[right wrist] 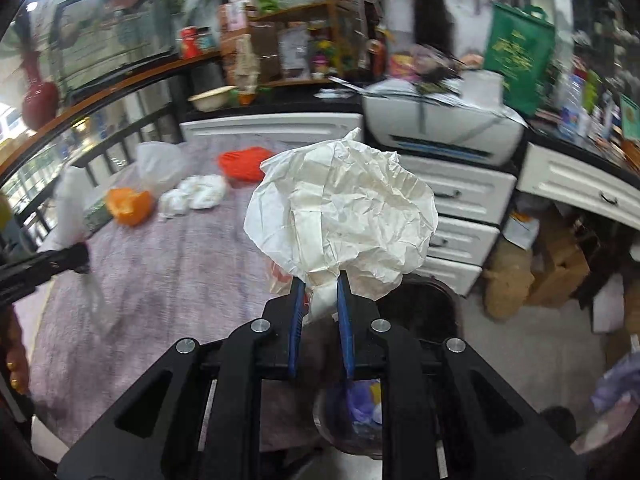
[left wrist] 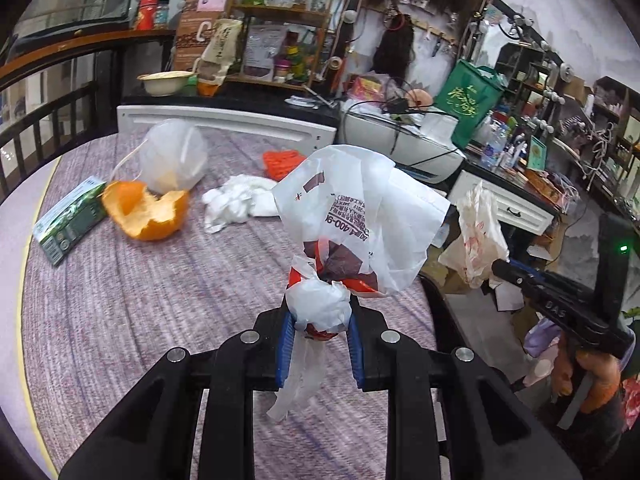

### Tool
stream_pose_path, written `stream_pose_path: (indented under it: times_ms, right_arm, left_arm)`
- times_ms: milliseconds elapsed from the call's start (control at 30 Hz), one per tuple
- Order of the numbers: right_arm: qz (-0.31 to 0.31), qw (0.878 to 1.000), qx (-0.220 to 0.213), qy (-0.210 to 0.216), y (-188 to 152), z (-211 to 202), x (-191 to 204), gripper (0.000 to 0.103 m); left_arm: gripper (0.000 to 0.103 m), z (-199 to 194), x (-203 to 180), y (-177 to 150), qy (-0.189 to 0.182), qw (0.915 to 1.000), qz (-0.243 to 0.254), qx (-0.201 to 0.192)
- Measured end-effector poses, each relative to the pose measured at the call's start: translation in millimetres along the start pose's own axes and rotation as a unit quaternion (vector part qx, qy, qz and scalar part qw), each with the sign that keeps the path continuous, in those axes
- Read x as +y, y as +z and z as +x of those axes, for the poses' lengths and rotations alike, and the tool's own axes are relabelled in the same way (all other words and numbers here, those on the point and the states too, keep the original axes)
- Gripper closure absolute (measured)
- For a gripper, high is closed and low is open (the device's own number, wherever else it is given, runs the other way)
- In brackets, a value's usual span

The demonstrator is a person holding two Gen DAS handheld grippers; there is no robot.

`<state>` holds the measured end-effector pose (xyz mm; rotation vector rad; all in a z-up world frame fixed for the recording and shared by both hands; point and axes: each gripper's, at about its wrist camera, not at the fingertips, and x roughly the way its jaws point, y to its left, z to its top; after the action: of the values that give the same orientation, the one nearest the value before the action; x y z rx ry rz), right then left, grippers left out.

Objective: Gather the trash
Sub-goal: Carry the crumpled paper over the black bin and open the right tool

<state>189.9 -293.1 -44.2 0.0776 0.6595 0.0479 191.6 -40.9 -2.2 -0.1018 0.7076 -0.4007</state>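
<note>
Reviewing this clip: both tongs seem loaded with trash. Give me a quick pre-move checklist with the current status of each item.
1. Left tongs gripping the printed bag: ok, pads pinch its bunched neck.
2. Right tongs gripping the crumpled paper: ok, clamped at its lower end.
3. Both loads lifted off the mat: ok.
4. Bin in reach: cannot tell; a dark bin-like rim shows beyond the right tongs, blurred.
5. Table finished: not ok; orange peel, tissue, green box and clear bag remain.
6. Tongs apart from each other: ok.
</note>
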Motion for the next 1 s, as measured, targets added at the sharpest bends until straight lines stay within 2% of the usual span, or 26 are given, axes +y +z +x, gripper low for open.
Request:
stream_pose_path:
  times_ms: [100,267,600,867,900,967,1000]
  right_arm:
    - [0.016,0.999,0.02,-0.034,-12,10,-24,0.086]
    - [0.042,0.995,0.068,-0.058,-35,35,-50,0.086]
    - [0.086,0.98,0.172,-0.057,-86,101,-77,0.086]
    - [0.118,0.968,0.216,-0.046,-109,128,-87,0.086]
    - [0.123,0.967,0.219,-0.045,-111,130,-88,0.083]
    - [0.128,0.965,0.225,-0.048,-113,133,-90,0.067]
    - [0.131,0.965,0.221,-0.056,-113,131,-91,0.048]
  left_arm:
    - [0.08,4,-15,3,-0.01,0.9999,0.01,-0.001]
    - [0.08,13,-36,7,-0.026,0.9994,0.021,0.004]
    - [0.08,22,-64,6,-0.041,0.9981,0.044,0.014]
    - [0.08,31,-73,4,-0.055,0.997,0.046,0.029]
    - [0.08,32,-75,4,-0.057,0.9968,0.047,0.031]
    - [0.08,34,-79,4,-0.061,0.9964,0.049,0.032]
    - [0.08,35,-81,4,-0.063,0.9962,0.051,0.033]
